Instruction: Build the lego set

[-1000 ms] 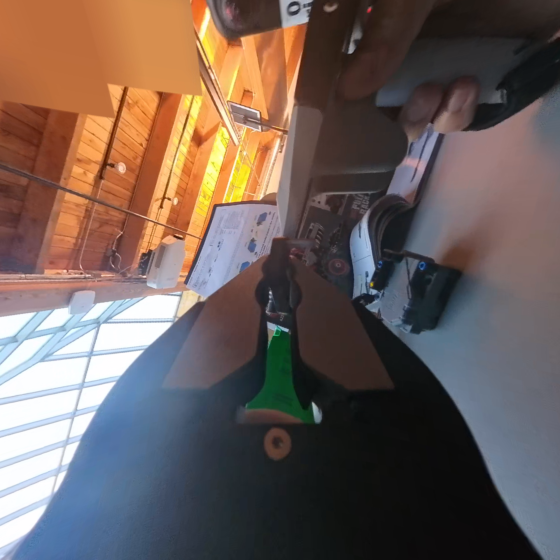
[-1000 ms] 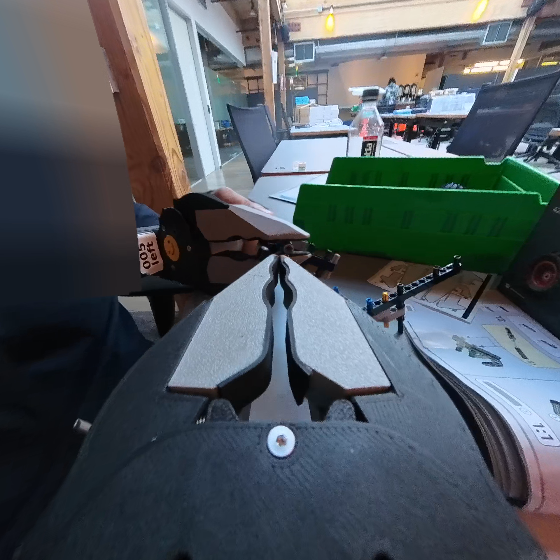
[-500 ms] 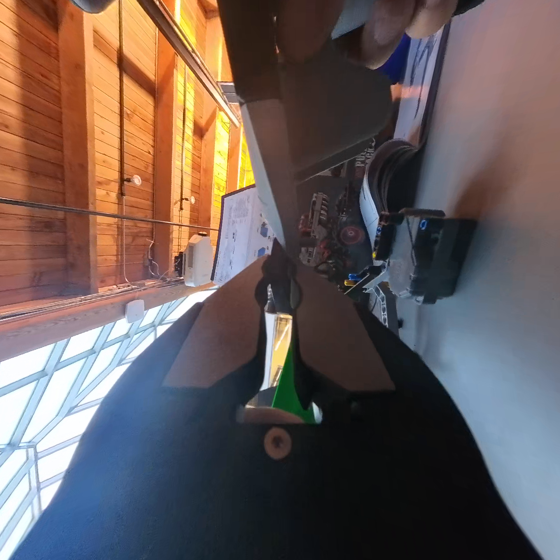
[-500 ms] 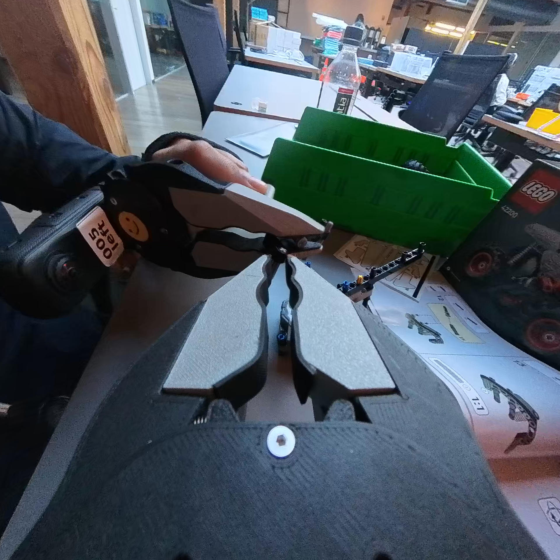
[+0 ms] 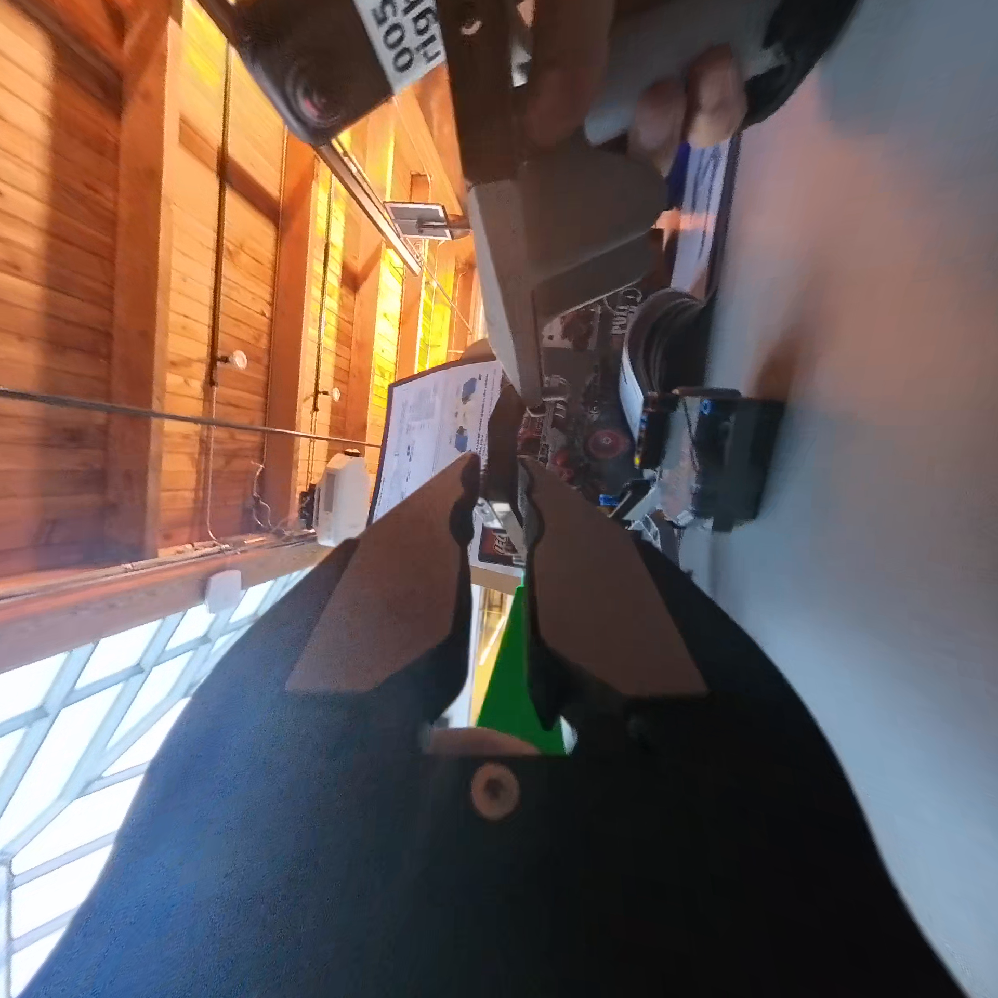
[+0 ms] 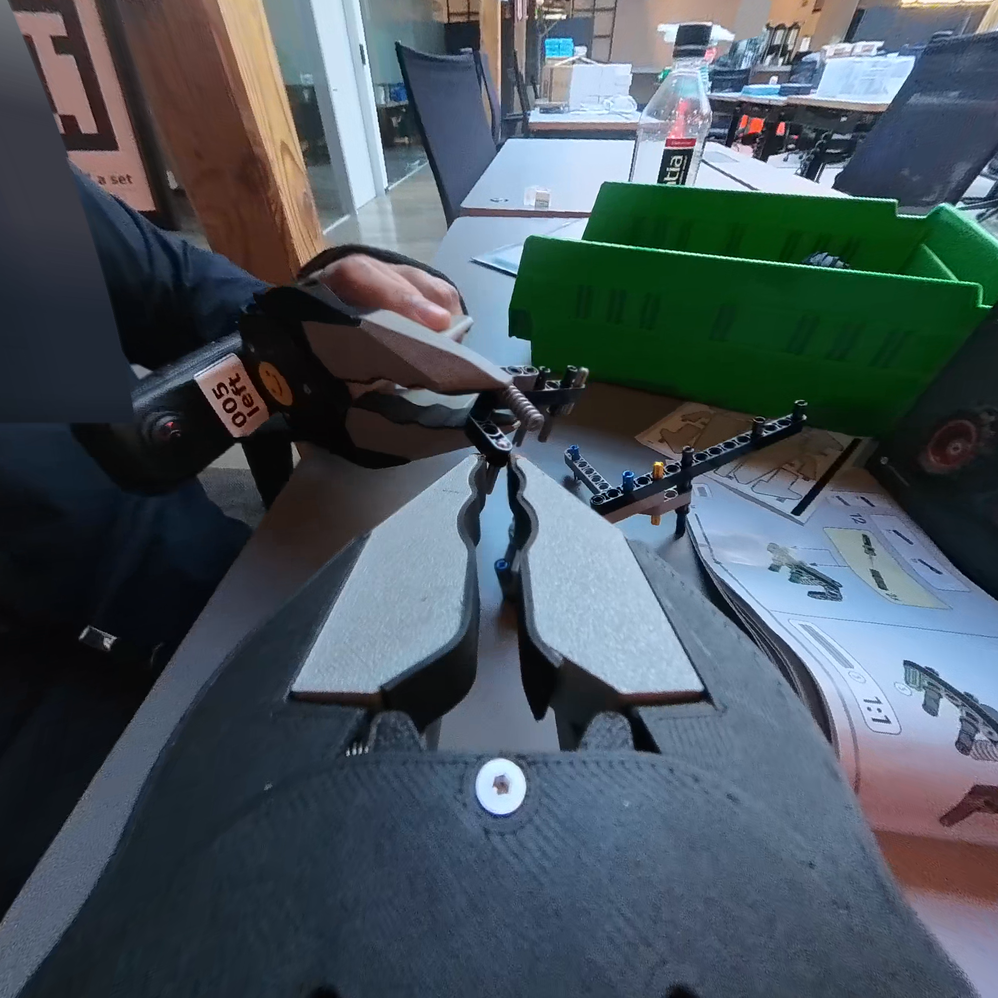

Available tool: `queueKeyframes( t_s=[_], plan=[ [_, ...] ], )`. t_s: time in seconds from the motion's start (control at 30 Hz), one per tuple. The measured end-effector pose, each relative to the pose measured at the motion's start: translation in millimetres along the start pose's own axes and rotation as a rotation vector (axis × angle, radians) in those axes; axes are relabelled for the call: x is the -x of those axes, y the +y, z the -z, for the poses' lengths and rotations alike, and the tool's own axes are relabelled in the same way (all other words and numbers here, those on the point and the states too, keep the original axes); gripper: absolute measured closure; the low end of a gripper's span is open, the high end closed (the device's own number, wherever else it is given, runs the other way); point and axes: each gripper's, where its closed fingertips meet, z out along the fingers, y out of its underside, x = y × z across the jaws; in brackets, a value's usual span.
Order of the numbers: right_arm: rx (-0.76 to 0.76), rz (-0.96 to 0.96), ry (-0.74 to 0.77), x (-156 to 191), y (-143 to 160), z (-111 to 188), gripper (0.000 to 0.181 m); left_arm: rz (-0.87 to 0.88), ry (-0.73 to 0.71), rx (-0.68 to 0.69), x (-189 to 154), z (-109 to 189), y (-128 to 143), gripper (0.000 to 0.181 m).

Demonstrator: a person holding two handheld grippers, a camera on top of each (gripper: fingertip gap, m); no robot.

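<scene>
My left gripper [image 5: 499,470] is turned on its side and is shut on a small black lego assembly [image 6: 532,397] with a metal spring, held above the grey table [image 5: 875,513]. It comes in from the left in the right wrist view [image 6: 491,402]. My right gripper [image 6: 494,464] sits just under the assembly's hanging black beam [image 6: 492,437], tips nearly together on what looks like a small grey pin [image 6: 490,478]. It reaches in from above in the left wrist view [image 5: 532,399].
A long black beam frame [image 6: 686,475] with blue and yellow pins stands on the table beside the open instruction booklet [image 6: 875,599]. A green bin [image 6: 756,324], a water bottle [image 6: 675,108] and the set's box [image 6: 950,453] stand behind. A small blue-pinned piece [image 6: 505,572] lies under my right fingers. Less than 4 cm separates the two grippers' tips.
The left gripper has turned the assembly, so its spring and hanging beam now face the right gripper. The right gripper's tips have parted slightly and sit just under that beam.
</scene>
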Motion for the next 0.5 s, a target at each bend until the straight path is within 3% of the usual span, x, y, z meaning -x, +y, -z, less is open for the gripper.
queueKeyframes(
  t_s=[0.03, 0.23, 0.5],
  plan=[
    [0.021, 0.012, 0.002, -0.1, 2.6, -1.7, 0.177, -0.019, 0.005, -0.005, -1.5, 1.3, 0.4, 0.172],
    [0.176, 0.089, 0.075, -9.3, 23.7, -6.9, 0.175, -0.222, 0.056, -0.046, -25.3, 7.0, 1.8, 0.175],
    [0.227, 0.005, 0.123, -21.6, 32.9, -2.7, 0.149, -0.247, 0.092, -0.046, -31.7, 5.0, 3.0, 0.176]
  ],
)
